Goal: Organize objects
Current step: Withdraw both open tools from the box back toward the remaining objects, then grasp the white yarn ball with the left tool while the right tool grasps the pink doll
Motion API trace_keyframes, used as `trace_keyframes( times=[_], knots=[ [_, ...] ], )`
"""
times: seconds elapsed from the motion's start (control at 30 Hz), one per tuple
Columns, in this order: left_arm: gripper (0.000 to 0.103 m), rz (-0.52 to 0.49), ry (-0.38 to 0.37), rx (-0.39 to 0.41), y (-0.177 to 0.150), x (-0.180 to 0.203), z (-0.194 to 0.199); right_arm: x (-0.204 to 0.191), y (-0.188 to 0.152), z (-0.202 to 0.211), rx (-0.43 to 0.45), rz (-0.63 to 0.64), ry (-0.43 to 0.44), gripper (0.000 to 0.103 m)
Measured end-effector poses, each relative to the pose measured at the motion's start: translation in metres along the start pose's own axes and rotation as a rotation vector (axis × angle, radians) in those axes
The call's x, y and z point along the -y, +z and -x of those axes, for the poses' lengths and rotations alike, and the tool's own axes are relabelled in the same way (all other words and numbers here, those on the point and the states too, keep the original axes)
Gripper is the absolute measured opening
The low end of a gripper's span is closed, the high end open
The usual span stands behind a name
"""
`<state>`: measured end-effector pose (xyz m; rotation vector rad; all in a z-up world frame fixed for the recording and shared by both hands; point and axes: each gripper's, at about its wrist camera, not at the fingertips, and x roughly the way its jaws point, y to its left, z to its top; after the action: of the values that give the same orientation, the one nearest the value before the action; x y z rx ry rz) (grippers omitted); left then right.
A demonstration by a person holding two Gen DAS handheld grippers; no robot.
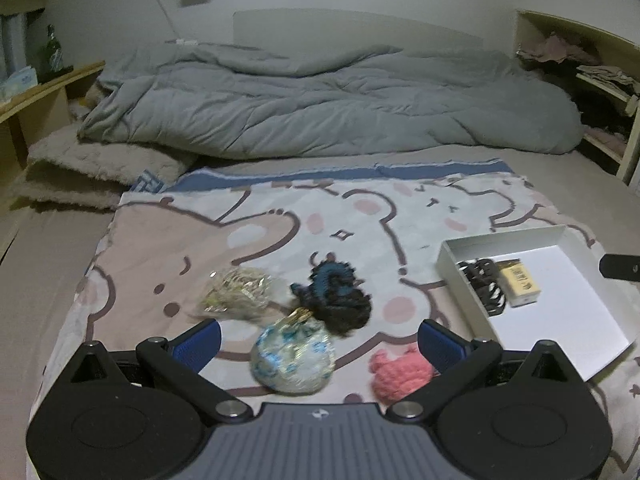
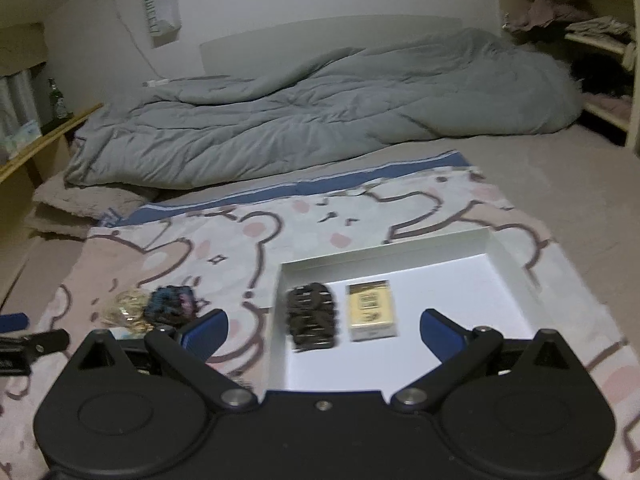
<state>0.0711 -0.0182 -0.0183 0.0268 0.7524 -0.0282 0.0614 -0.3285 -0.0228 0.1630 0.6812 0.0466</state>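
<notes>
Yellow barcode-labelled box point(image 2: 372, 312) in white tray point(image 2: 516, 264)

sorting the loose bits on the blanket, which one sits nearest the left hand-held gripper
The pale blue patterned pouch, lying between the open fingers of the left hand-held gripper; the pink knitted piece is off-centre.

I'm looking into a home bedroom: a rumpled grey duvet point(image 1: 320, 100) is lying across the bed, a bear-print blanket point(image 1: 248, 232) is covering the near part, and wooden shelves point(image 2: 600, 40) on the right are holding piled clothes beside the plain wall
</notes>
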Motion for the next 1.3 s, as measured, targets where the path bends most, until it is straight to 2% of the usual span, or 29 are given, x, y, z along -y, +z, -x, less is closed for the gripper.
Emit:
trace_keyframes(
  times=[0.1,0.23,0.4,0.47,0.53,0.63,0.77,0.8,0.9,1.13,1.3],
  knots=[
    [0.103,0.024,0.032,-0.033,-0.005,-0.012,-0.005,-0.015,0.0,-0.009,0.007,0.02,0.015,0.103],
    [0.103,0.107,0.088,-0.105,-0.012,-0.031,-0.015,-0.034,-0.001,-0.022,-0.007,0.044,0.026,0.103],
    [0.102,0.274,0.051,-0.188,-0.024,-0.054,-0.026,-0.056,-0.003,-0.041,-0.044,0.066,0.023,0.103],
    [0.101,0.347,0.026,-0.219,-0.031,-0.061,-0.03,-0.065,-0.005,-0.048,-0.074,0.089,0.046,0.103],
    [0.091,0.433,0.004,-0.24,-0.039,-0.067,-0.033,-0.072,-0.005,-0.056,-0.114,0.084,0.071,0.102],
    [0.082,0.597,-0.032,-0.245,-0.053,-0.073,-0.034,-0.078,-0.006,-0.066,-0.156,0.052,0.119,0.091],
    [0.075,0.719,-0.082,-0.269,-0.064,-0.069,-0.039,-0.087,-0.009,-0.086,-0.241,0.011,0.137,0.074],
    [0.073,0.738,-0.084,-0.278,-0.066,-0.068,-0.042,-0.089,-0.011,-0.091,-0.268,-0.003,0.146,0.066],
    [0.071,0.769,-0.072,-0.298,-0.071,-0.063,-0.05,-0.096,-0.017,-0.108,-0.35,-0.02,0.189,0.051],
    [0.071,0.813,-0.049,-0.367,-0.079,-0.053,-0.076,-0.115,-0.036,-0.132,-0.478,0.063,0.207,0.051],
    [0.071,0.79,-0.023,-0.397,-0.079,-0.044,-0.093,-0.12,-0.045,-0.145,-0.558,0.097,0.205,0.051]
  ],
)
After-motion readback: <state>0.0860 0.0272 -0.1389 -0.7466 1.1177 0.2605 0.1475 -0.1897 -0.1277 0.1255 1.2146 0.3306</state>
